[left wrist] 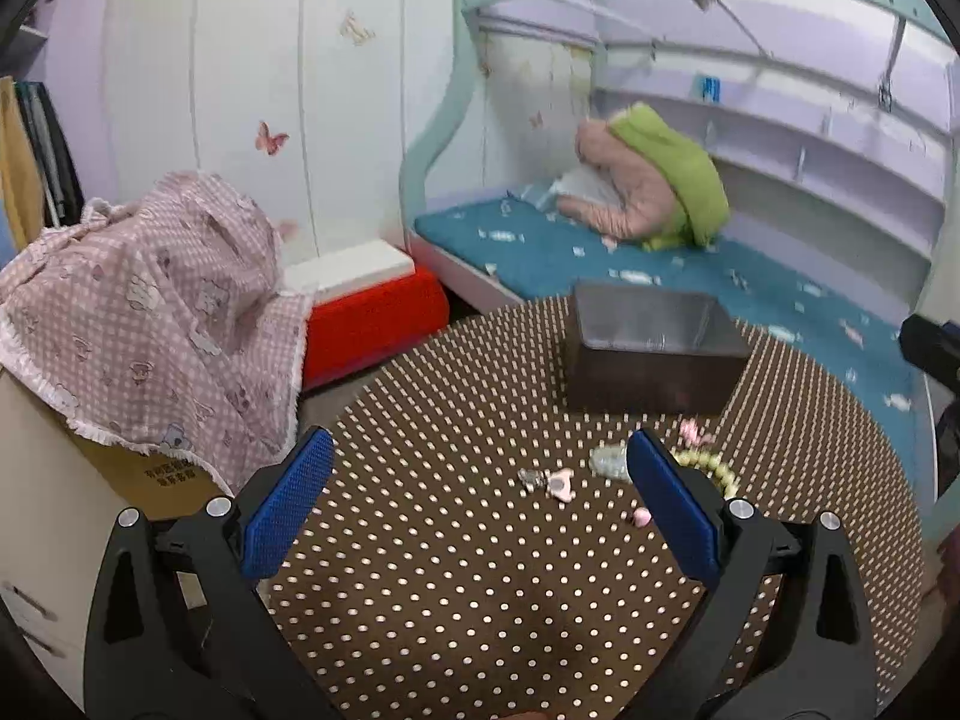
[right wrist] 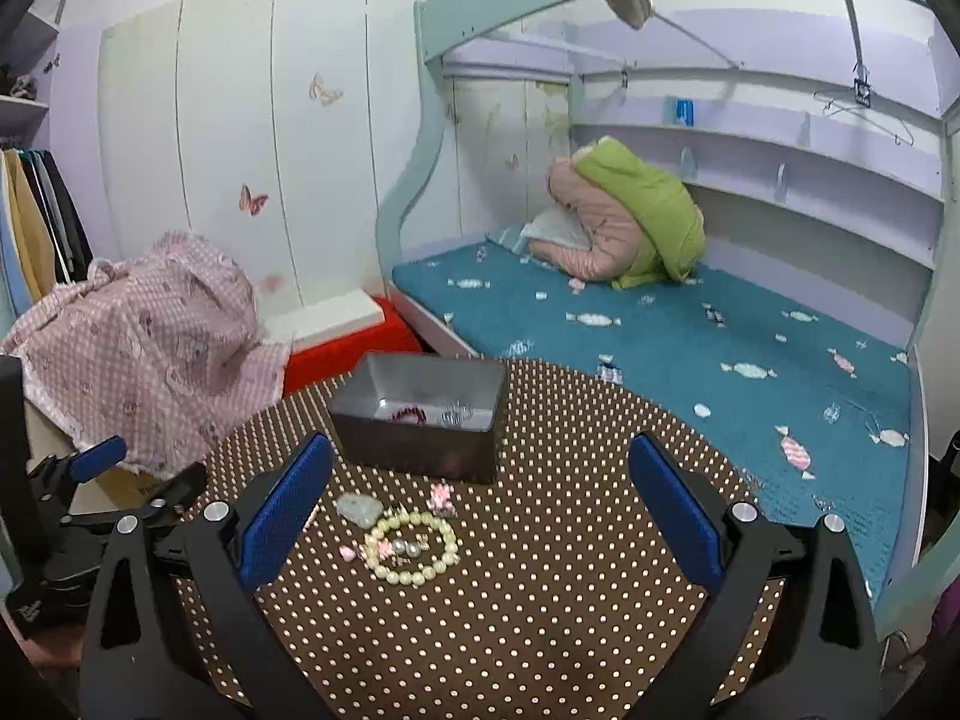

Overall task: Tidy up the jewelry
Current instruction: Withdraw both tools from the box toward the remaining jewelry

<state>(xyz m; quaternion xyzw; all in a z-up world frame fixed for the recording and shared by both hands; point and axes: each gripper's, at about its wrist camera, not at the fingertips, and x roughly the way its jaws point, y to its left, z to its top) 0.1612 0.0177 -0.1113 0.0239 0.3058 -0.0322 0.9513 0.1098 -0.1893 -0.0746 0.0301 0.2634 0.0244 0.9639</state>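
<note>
A dark open box (right wrist: 420, 420) stands on the round polka-dot table (right wrist: 540, 600); a red bead bracelet (right wrist: 409, 416) and a silvery piece lie inside. In front of it lie a pearl bracelet (right wrist: 411, 546), a pale green pendant (right wrist: 359, 509) and small pink pieces (right wrist: 441, 498). My right gripper (right wrist: 480, 516) is open and empty above the table, just right of the pearls. My left gripper (left wrist: 477, 510) is open and empty over a pink-and-silver clip (left wrist: 549, 482); the box (left wrist: 651, 354) stands beyond it. The left gripper also shows in the right wrist view (right wrist: 114, 468).
A cardboard box under a pink dotted cloth (left wrist: 150, 312) stands left of the table. A red and white box (left wrist: 372, 312) sits on the floor behind. A bed with a teal cover (right wrist: 690, 348) and piled bedding (right wrist: 624, 222) lies to the right.
</note>
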